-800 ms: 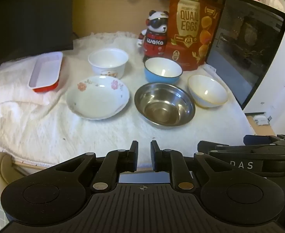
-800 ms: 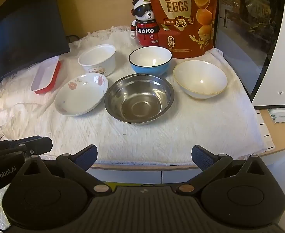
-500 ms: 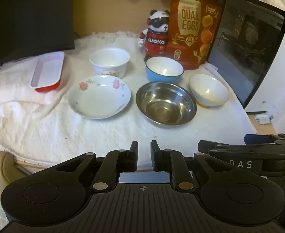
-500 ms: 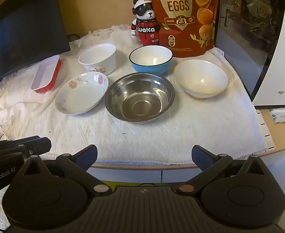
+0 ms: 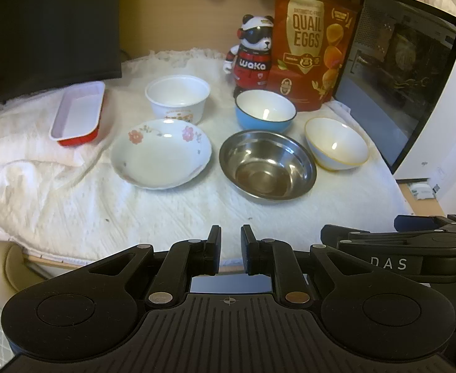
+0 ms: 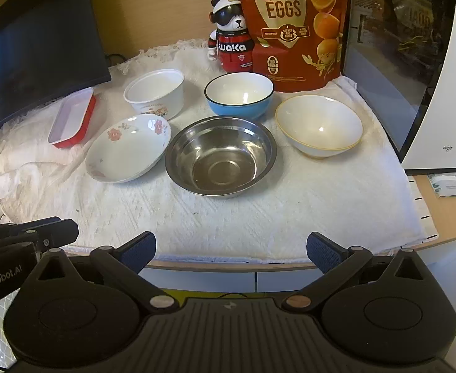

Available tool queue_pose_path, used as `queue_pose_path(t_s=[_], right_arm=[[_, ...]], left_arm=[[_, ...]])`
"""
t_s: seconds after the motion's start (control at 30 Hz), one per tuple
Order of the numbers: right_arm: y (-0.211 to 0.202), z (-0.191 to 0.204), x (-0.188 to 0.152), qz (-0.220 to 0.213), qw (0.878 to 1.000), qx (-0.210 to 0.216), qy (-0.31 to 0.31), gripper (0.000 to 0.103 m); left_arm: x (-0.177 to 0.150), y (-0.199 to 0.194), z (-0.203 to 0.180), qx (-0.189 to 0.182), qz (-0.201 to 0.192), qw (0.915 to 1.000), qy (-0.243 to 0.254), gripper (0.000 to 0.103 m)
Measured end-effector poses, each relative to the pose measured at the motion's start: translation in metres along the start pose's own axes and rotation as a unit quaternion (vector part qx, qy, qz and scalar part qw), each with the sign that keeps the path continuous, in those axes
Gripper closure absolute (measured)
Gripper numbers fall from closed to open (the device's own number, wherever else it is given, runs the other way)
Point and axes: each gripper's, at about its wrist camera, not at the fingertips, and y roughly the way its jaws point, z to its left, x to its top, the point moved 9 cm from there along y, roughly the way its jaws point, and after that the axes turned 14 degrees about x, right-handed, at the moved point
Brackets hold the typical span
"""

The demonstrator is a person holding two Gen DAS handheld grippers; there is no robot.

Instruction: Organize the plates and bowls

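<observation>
Not much has changed since a moment ago. Both cameras have come a tiny bit closer to the table, so the dishes look a little lower and bigger in the pictures. No dish has moved.

The left gripper [image 5: 230,242] hangs in the air at the near edge of the table. Its two fingers are almost together, with only a thin gap, and they hold nothing. This is the same as before. The right gripper [image 6: 230,248] hangs there too, just beside the left one. Its fingers are spread wide apart and are empty, the same as before.

The dishes all sit on a white cloth [image 6: 259,217]. A steel bowl [image 6: 221,155] is in the middle. The flower plate [image 6: 128,149] is just to its left, very close to it. Behind the plate is a white tub [image 6: 155,93]. Behind the steel bowl is a blue bowl [image 6: 239,98]. A white bowl with a yellow rim [image 6: 318,126] sits to the right and leans a bit. A red tray [image 6: 71,122] lies far left, apart from the rest.

At the back stand a panda toy [image 6: 231,46] and a bag of quail eggs [image 6: 293,28], side by side.
</observation>
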Motion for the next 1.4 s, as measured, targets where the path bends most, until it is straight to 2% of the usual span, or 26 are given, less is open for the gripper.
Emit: queue_pose_path(t_s=[1.4], right_arm=[[-0.004, 0.0057, 0.0071, -0.004, 1.0, 0.002, -0.014, 0.0]], left_arm=[[-0.0003, -0.0082, -0.0079, -0.004, -0.001, 1.0, 0.004, 0.086]])
